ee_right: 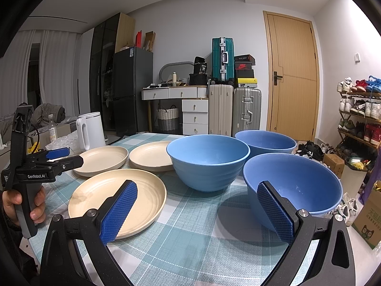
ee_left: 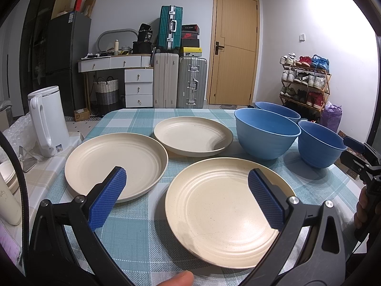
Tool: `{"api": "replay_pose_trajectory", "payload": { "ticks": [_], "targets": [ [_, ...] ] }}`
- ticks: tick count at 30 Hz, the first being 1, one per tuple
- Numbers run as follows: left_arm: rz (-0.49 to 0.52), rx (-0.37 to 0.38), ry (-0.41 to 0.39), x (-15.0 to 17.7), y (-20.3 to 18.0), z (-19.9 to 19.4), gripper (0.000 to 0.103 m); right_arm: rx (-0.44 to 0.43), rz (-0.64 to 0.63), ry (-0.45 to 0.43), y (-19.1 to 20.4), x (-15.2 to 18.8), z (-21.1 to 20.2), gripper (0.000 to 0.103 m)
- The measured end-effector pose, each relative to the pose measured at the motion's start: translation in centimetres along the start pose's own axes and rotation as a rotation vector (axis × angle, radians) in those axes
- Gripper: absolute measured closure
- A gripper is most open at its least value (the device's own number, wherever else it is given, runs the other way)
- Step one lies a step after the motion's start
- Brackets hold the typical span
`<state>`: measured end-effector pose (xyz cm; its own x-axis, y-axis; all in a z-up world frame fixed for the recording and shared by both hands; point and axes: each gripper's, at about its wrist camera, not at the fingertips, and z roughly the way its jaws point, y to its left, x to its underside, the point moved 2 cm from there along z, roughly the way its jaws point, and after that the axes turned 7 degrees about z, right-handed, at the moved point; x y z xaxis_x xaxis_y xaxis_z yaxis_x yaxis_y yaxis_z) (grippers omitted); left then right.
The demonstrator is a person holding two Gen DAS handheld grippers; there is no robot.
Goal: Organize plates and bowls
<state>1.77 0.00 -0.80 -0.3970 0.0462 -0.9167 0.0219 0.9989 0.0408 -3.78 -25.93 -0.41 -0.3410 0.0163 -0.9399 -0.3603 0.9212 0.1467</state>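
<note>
I held the left gripper (ee_left: 187, 190) with jaws spread wide, empty, above the nearest round cream plastic plate (ee_left: 223, 217) on the teal checked tablecloth (ee_left: 133, 238). The right gripper (ee_right: 197, 211) likewise stood wide and empty, beside the nearest deep blue plastic bowl (ee_right: 302, 183). Two more plates and two more bowls sat behind, unstacked.

We see a pale wall behind a wooden door (ee_left: 234, 47), stacked suitcases (ee_left: 179, 81), a white drawer desk (ee_left: 128, 71), a dark fridge (ee_left: 67, 54), and a shoe rack (ee_left: 306, 81) at right.
</note>
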Motion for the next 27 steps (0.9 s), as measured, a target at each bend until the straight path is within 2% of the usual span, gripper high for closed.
{"api": "replay_pose_trajectory", "payload": {
  "ticks": [27],
  "targets": [
    [-0.002, 0.0, 0.0, 0.01, -0.03, -0.05, 0.001, 0.0, -0.001, 0.004, 0.27, 0.15, 0.07, 0.0]
  ]
}}
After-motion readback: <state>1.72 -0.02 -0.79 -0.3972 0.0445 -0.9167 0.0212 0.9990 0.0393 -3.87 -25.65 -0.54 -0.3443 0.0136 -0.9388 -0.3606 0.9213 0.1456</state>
